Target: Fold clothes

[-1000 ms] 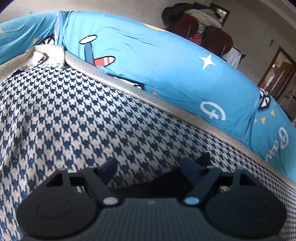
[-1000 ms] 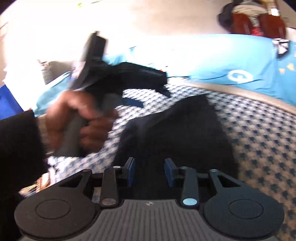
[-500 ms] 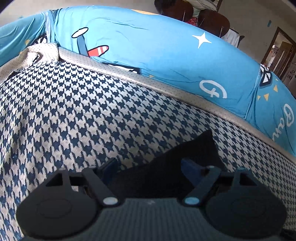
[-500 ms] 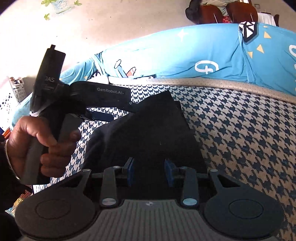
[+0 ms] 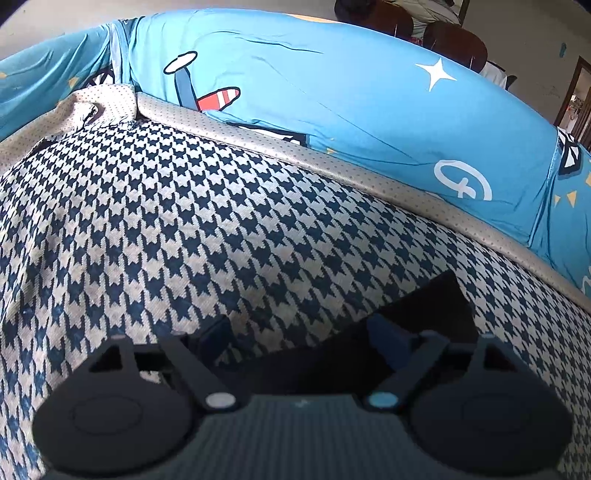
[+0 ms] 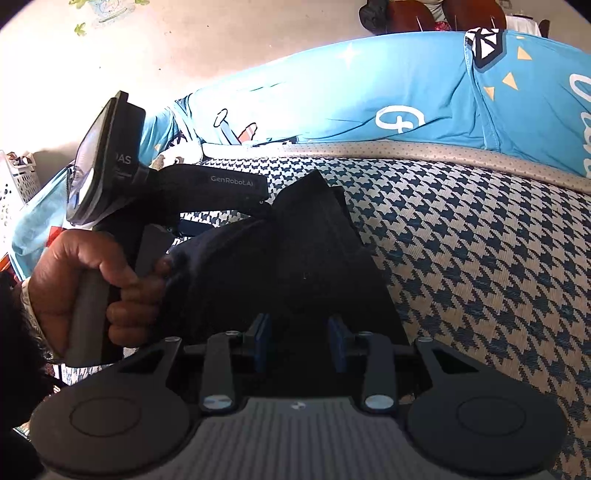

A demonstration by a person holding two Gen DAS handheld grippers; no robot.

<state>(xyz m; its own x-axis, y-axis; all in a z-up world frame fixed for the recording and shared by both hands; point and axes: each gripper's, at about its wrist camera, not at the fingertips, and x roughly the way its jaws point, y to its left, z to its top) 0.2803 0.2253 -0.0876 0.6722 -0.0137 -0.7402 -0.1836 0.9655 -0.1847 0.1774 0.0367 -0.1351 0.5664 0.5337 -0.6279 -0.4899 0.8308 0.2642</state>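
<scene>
the dark garment (image 6: 295, 258) lay bunched on the houndstooth cover (image 6: 480, 258), well short of the beige dotted border (image 6: 406, 151) that edged the cover on its far side. beyond that border ran the blue cartoon-print bedding (image 6: 369, 103), and past it dark chairs (image 6: 406, 11) stood against the wall. nothing lay on the garment or on the cover around it.

the right gripper (image 6: 300, 345) sat at the garment's near edge, its blue pads part-way apart with dark cloth between them; whether the pads pressed the cloth could not be told. the left gripper (image 5: 299, 336) stood at the garment's left edge, jaws spread wide and just opened further; its right finger (image 5: 388, 332) lay over the dark cloth, its left finger (image 5: 214, 336) over bare houndstooth, neither pinching anything.

the right wrist view showed what the left did not: the person's left hand (image 6: 92, 288) wrapped round the grey handle of the left gripper, a white basket (image 6: 14, 177) at the far left, and the whole crumpled garment with a pointed corner rising toward the border. the left wrist view showed only that corner (image 5: 436, 299) of the garment, but gave the cover's rumpled beige corner (image 5: 92, 103) left of the garment.
</scene>
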